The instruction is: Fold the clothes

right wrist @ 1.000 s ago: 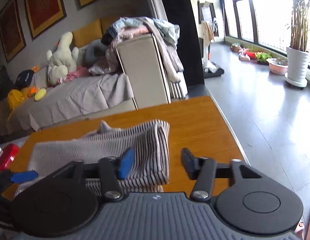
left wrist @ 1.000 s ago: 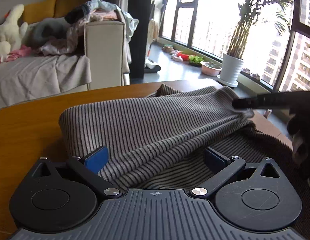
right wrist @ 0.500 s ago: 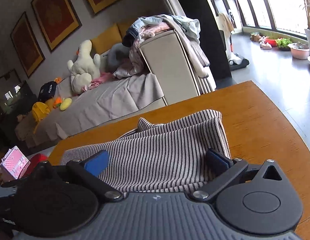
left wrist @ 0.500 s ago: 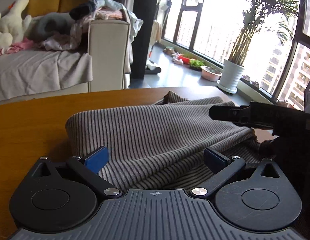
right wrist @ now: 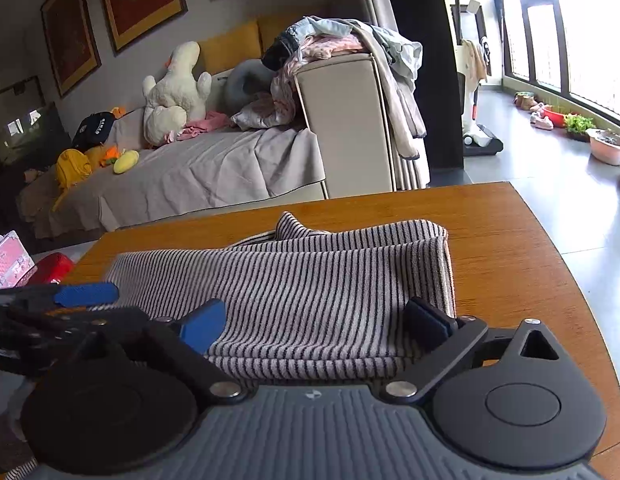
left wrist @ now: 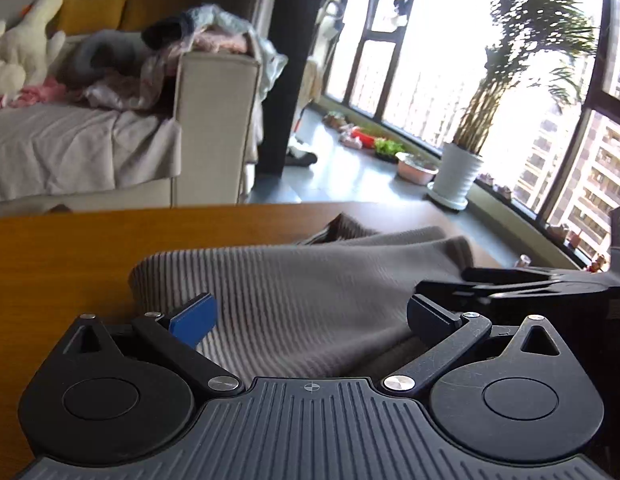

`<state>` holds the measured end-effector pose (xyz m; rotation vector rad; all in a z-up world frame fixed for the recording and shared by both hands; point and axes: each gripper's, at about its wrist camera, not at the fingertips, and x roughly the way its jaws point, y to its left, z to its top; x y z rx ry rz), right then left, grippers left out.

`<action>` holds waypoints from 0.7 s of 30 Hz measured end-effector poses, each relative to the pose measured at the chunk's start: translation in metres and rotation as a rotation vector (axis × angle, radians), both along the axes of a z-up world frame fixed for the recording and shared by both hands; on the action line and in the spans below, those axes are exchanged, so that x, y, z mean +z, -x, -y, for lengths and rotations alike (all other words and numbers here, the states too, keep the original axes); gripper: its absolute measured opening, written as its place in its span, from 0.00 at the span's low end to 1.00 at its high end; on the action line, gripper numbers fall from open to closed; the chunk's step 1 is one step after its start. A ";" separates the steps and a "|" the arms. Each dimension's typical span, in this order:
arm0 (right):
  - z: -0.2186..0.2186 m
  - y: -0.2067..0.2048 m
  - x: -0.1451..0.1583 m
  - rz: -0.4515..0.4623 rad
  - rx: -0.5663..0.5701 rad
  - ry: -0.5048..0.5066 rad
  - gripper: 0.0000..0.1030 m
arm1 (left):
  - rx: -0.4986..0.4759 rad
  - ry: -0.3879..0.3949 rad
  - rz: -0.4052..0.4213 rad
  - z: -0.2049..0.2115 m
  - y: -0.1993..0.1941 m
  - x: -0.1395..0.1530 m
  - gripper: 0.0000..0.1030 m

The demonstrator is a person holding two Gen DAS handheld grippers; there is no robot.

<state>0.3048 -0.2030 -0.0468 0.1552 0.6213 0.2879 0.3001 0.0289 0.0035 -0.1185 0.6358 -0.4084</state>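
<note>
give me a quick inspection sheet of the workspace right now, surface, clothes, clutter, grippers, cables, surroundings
Surface: brown wooden table, rounded corner on the window side.
Job's things: grey-and-black striped knit garment lying folded over itself on the table.
Clutter: nothing seen on the table besides the garment.
Grippers: left gripper open, fingers either side of the garment's near edge; right gripper open, likewise straddling it.
Cables: nothing seen.
Surroundings: beige sofa heaped with loose clothes; white plush toy; potted palm in white pot by the windows.
</note>
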 end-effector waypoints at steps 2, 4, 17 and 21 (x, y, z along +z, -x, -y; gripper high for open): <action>-0.002 0.002 0.001 0.004 -0.018 0.044 0.82 | -0.003 -0.002 0.012 0.001 0.001 0.000 1.00; -0.006 -0.005 0.006 0.006 -0.009 0.068 0.51 | -0.008 -0.018 0.019 0.002 0.002 -0.001 1.00; -0.053 -0.108 0.005 -0.082 0.100 0.182 0.38 | 0.050 0.098 0.034 -0.033 0.025 0.024 1.00; -0.051 -0.104 0.009 -0.070 0.113 0.126 0.07 | 0.121 0.117 0.100 -0.059 0.041 0.056 1.00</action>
